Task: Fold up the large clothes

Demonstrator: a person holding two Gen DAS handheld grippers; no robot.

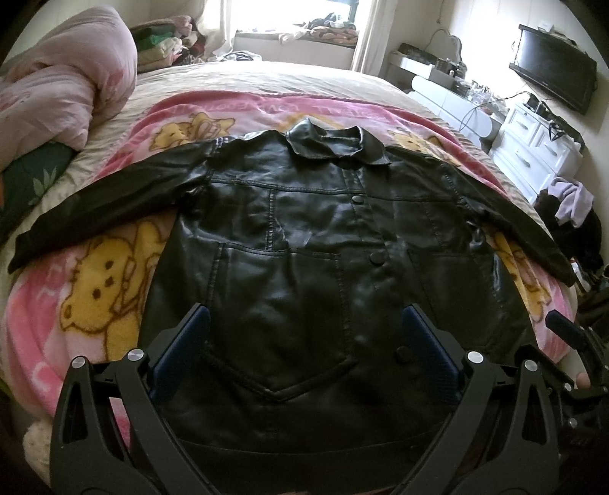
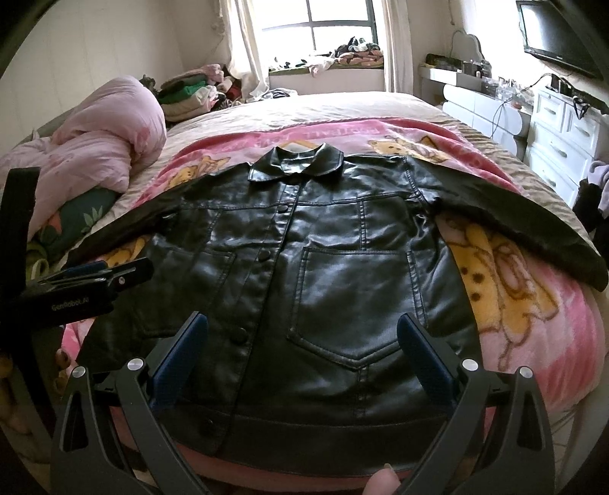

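A black leather jacket (image 1: 304,236) lies flat and front up on a pink cartoon blanket (image 1: 87,297), collar (image 1: 335,146) far from me and both sleeves spread out sideways. My left gripper (image 1: 304,316) hovers open above the jacket's lower left pocket, nothing between its blue pads. In the right wrist view the same jacket (image 2: 323,259) fills the middle, and my right gripper (image 2: 302,323) hangs open over its lower right pocket (image 2: 354,304). The left gripper (image 2: 102,274) shows at the left edge of that view. A fingertip (image 2: 382,483) peeks in at the bottom.
A rolled pink quilt (image 1: 64,76) and stacked clothes (image 1: 167,42) sit at the bed's far left. White drawers (image 1: 533,152) with a black screen (image 1: 552,72) above stand to the right of the bed. A window (image 2: 335,23) is beyond the bed's far end.
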